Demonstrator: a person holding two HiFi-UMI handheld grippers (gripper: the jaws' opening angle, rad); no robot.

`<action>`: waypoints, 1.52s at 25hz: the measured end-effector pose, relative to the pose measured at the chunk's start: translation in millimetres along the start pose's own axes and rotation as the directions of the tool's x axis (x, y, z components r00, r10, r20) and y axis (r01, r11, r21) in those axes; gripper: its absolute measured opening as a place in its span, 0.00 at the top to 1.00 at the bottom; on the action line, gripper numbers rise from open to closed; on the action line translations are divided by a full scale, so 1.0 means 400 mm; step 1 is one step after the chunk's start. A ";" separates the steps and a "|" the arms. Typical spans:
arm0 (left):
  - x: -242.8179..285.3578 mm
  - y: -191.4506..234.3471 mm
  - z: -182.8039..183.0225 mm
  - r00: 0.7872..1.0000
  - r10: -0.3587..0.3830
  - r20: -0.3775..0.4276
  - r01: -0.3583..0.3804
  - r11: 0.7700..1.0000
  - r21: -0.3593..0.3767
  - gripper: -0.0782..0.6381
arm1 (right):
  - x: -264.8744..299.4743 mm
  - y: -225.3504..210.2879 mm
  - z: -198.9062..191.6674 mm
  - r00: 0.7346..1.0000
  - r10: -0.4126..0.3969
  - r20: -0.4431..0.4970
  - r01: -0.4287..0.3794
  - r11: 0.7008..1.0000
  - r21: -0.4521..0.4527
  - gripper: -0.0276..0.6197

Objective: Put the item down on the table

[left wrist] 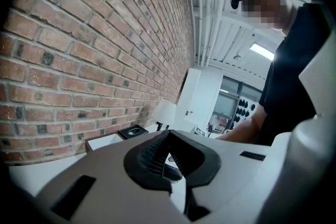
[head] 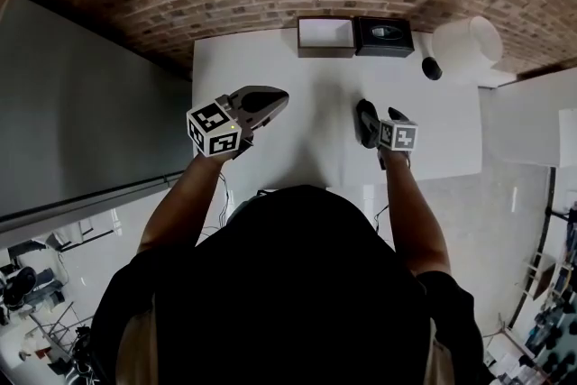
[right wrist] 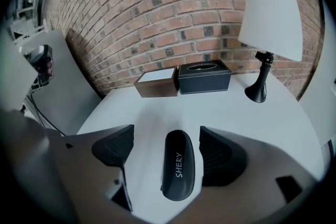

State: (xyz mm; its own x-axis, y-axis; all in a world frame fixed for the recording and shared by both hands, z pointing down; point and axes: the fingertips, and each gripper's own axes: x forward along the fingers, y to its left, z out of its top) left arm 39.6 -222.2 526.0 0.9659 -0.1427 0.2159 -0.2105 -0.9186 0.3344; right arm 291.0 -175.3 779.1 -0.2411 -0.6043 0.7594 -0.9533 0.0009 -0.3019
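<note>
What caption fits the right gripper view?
Open right gripper straddling a black case lying on the white table, lamp behind.

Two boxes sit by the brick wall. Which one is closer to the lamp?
The black box, the one with an oval opening in its top. It stands between the lamp and the brown box, whose top is white.
</note>
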 end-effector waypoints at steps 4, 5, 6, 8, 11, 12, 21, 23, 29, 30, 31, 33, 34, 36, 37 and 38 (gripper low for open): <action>-0.003 -0.011 0.001 1.000 -0.006 0.006 0.006 1.000 0.002 0.87 | -0.041 0.015 0.050 0.998 -0.004 0.057 0.007 0.998 -0.056 0.33; -0.004 -0.014 0.001 1.000 -0.008 0.006 0.008 1.000 0.003 0.87 | -0.050 0.020 0.060 0.998 -0.004 0.068 0.008 0.998 -0.065 0.34; -0.006 -0.017 0.002 1.000 -0.010 0.007 0.010 1.000 0.004 0.87 | -0.059 0.025 0.069 0.997 -0.003 0.077 0.008 0.998 -0.067 0.34; -0.010 -0.021 0.006 1.000 -0.011 0.011 0.011 1.000 0.009 0.87 | -0.075 0.038 0.085 0.995 0.002 0.096 0.005 0.998 -0.067 0.34; -0.018 -0.027 0.016 1.000 -0.014 0.019 0.014 1.000 0.018 0.87 | -0.097 0.062 0.101 0.992 0.021 0.123 -0.017 0.999 -0.032 0.34; -0.021 -0.028 0.019 1.000 -0.015 0.021 0.014 1.000 0.021 0.87 | -0.105 0.069 0.105 0.991 0.024 0.131 -0.021 1.000 -0.023 0.34; -0.060 -0.044 0.043 0.999 -0.022 0.038 0.020 0.999 0.040 0.87 | -0.188 0.111 0.168 0.976 0.015 0.218 0.002 0.997 -0.077 0.43; -0.065 -0.049 0.047 0.999 -0.026 0.040 0.024 0.999 0.045 0.87 | -0.208 0.123 0.178 0.972 0.018 0.235 0.001 0.997 -0.083 0.46; -0.087 -0.062 0.057 0.998 -0.039 0.044 0.037 0.998 0.056 0.87 | -0.270 0.175 0.200 0.961 0.014 0.275 0.008 0.997 -0.078 0.54; -0.091 -0.064 0.059 0.998 -0.042 0.044 0.039 0.998 0.058 0.87 | -0.277 0.181 0.200 0.960 0.012 0.279 0.010 0.997 -0.080 0.55; -0.095 -0.065 0.061 0.998 -0.044 0.045 0.041 0.997 0.060 0.87 | -0.283 0.188 0.200 0.959 0.011 0.284 0.012 0.997 -0.080 0.56; -0.104 -0.069 0.064 0.998 -0.049 0.047 0.046 0.997 0.066 0.87 | -0.298 0.201 0.201 0.955 0.010 0.295 0.012 0.997 -0.073 0.58; -0.108 -0.071 0.065 0.997 -0.052 0.048 0.049 0.996 0.068 0.87 | -0.303 0.205 0.201 0.953 0.012 0.303 0.008 0.998 -0.065 0.59; -0.117 -0.074 0.066 0.997 -0.059 0.050 0.055 0.996 0.074 0.87 | -0.304 0.204 0.194 0.949 0.017 0.315 -0.001 0.999 -0.050 0.63; -0.121 -0.075 0.067 0.997 -0.062 0.050 0.059 0.995 0.076 0.87 | -0.306 0.205 0.192 0.947 0.018 0.321 -0.002 0.999 -0.049 0.64; -0.124 -0.076 0.067 0.997 -0.065 0.050 0.061 0.995 0.078 0.87 | -0.311 0.211 0.196 0.944 0.019 0.328 -0.002 0.999 -0.051 0.64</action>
State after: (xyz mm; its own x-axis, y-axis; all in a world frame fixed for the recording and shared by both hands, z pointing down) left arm 2.1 -197.1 480.5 0.9839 -0.1005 0.1478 -0.1384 -0.9515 0.2748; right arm 254.7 -162.4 614.0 -0.1861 -0.8322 0.5223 -0.9607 0.0428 -0.2741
